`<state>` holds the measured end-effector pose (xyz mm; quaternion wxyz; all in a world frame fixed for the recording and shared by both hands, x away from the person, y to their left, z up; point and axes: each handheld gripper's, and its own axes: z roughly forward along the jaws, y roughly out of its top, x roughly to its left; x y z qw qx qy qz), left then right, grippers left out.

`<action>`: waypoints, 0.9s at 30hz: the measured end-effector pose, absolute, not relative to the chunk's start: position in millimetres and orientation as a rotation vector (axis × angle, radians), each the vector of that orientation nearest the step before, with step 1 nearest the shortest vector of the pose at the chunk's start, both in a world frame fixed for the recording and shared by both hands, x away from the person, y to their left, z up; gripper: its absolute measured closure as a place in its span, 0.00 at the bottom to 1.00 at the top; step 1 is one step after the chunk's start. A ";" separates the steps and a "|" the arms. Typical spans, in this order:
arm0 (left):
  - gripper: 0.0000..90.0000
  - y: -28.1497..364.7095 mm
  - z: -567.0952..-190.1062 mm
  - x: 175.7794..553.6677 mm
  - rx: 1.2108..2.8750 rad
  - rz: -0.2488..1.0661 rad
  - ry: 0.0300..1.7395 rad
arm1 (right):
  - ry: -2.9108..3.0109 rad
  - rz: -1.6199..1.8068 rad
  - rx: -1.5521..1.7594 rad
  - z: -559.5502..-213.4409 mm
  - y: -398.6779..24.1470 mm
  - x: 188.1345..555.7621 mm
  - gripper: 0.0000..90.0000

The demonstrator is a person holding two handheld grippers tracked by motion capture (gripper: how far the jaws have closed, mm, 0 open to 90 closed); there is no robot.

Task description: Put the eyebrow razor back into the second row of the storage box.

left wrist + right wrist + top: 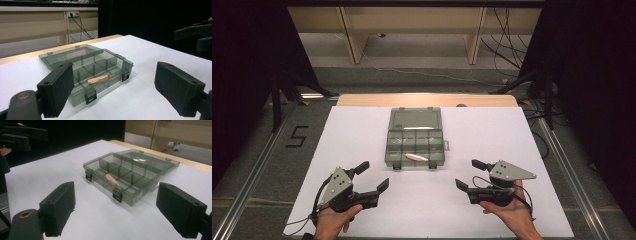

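A smoky-grey clear compartment box sits open in the middle of the white table, its lid lying flat on the far side. A small tan stick-like piece lies in a front compartment. It appears again in the left gripper view and in the right gripper view. My left gripper is open, near the front edge, left of the box. My right gripper is open too, to the box's right. Both point at the box, with nothing between the jaws.
White sheet covers the table, with a wooden strip along the far edge. A "5" mark is on the floor at left. Dark stand legs and cables lie beyond the table's far corners.
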<state>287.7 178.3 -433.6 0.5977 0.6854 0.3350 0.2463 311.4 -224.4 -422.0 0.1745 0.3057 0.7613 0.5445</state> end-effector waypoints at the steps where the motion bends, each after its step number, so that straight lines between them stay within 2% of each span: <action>1: 0.17 178.4 -433.6 287.7 1.591 0.572 0.778 | 2.168 1.535 0.866 -422.1 -225.4 310.8 0.19; 27: 0.17 178.1 -433.5 287.9 1.588 0.571 0.778 | 2.142 1.570 0.865 -429.0 -229.2 305.4 0.18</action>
